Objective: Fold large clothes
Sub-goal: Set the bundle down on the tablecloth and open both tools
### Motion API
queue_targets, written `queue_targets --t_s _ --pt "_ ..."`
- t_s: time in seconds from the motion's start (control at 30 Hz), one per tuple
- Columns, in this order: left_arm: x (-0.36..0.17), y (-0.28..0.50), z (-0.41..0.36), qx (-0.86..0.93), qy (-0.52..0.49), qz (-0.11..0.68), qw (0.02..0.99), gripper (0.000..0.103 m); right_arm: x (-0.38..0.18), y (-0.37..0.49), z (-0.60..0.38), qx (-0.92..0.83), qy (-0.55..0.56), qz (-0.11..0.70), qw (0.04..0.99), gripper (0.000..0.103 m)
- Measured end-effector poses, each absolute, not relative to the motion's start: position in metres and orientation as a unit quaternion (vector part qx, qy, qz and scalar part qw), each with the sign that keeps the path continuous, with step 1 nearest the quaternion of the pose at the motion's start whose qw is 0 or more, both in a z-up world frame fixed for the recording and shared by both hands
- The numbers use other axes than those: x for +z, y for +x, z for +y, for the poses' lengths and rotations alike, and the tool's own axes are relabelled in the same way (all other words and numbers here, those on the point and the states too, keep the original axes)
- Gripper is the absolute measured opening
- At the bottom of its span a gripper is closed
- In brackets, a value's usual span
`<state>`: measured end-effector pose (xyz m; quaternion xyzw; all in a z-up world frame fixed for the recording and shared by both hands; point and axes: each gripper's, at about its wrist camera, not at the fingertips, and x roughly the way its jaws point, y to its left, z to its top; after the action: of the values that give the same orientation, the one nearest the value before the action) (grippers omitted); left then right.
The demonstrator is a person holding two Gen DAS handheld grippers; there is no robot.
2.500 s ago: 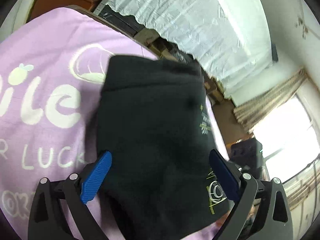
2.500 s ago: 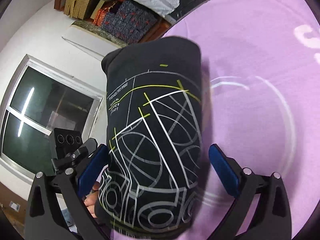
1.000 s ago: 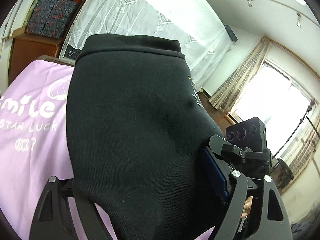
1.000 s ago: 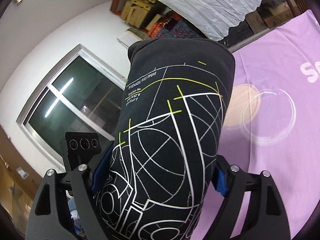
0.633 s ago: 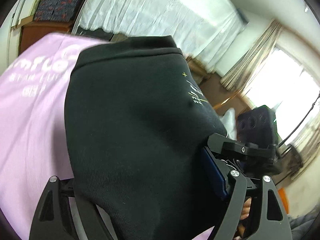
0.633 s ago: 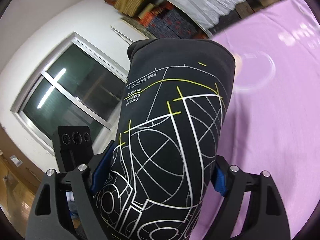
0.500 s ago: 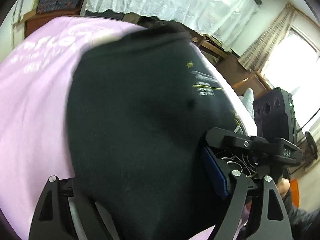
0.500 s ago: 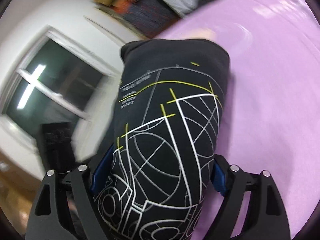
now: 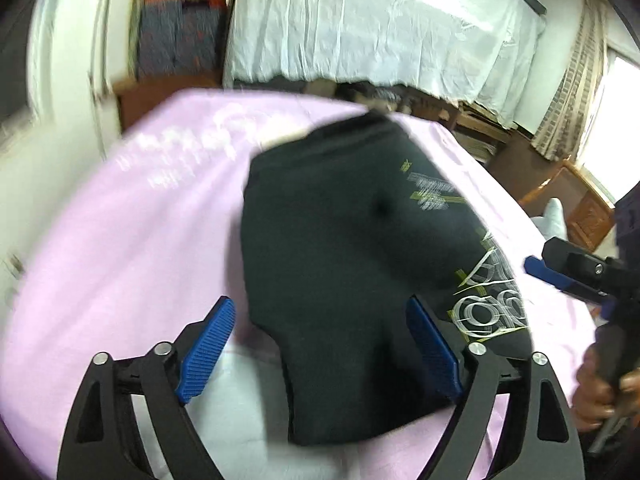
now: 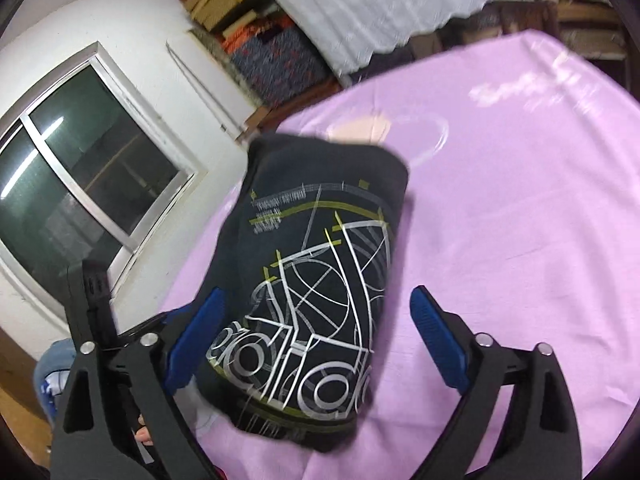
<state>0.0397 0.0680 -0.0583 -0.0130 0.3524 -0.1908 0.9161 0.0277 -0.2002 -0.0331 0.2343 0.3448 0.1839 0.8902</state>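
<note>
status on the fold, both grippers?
Left gripper open. Right gripper open. Black shirt folded, lying on the purple cloth, not gripped. Nothing in the way.

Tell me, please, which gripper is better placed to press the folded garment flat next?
Probably left: the open left gripper straddles the folded black sweatshirt centrally, while the open right gripper sits toward its printed edge.

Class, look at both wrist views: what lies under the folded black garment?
The folded black garment lies on a purple cloth with white print, which shows all around it. The part of the cloth directly beneath is covered, so any print there cannot be seen.
</note>
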Motion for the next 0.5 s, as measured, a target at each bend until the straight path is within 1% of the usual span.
queue_targets --t_s 0.03,0.07,0.2,0.3,0.5 --pt "-0.050 0.033 0.067 -0.184 -0.004 0.338 0.923 0.098 -0.026 0.019 -0.201 0.175 0.228 0.338 0.896 0.096" --pt "-0.040 0.020 0.064 -0.170 0.011 0.314 0.934 0.099 -0.018 0.010 -0.200 0.162 0.218 0.331 0.904 0.098" --pt "-0.008 -0.020 0.049 -0.141 0.048 0.252 0.956 0.099 0.007 -0.012 -0.191 0.141 0.189 0.312 0.920 0.098" --pt "0.002 -0.045 0.048 -0.140 0.042 0.232 0.962 0.099 0.019 -0.042 -0.183 0.131 0.161 0.297 0.932 0.098" --pt "0.015 -0.064 0.042 -0.142 0.042 0.217 0.965 0.099 0.038 -0.080 -0.165 0.122 0.113 0.267 0.949 0.098"
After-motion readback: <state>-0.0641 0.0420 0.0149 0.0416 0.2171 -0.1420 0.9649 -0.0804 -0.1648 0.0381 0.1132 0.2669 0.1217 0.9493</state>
